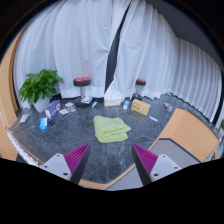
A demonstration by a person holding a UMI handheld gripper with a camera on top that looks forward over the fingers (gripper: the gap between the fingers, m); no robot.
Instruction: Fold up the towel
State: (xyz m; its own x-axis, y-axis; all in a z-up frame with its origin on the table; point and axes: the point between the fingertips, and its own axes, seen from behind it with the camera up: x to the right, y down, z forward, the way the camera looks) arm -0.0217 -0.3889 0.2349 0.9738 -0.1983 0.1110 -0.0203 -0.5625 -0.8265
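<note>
A light green towel (111, 128) lies folded into a small rectangle on the dark grey marbled tabletop (90, 140), well beyond my fingers. My gripper (112, 159) is open and empty, held above the table's near edge. Its two magenta pads (77, 157) stand wide apart with nothing between them.
A potted green plant (41, 86) stands at the back left. Small items lie along the back of the table: a blue bottle (43, 123), cards and papers (62, 106), a yellow box (141, 107). Two round stools (82, 82) and white curtains (70, 40) are behind.
</note>
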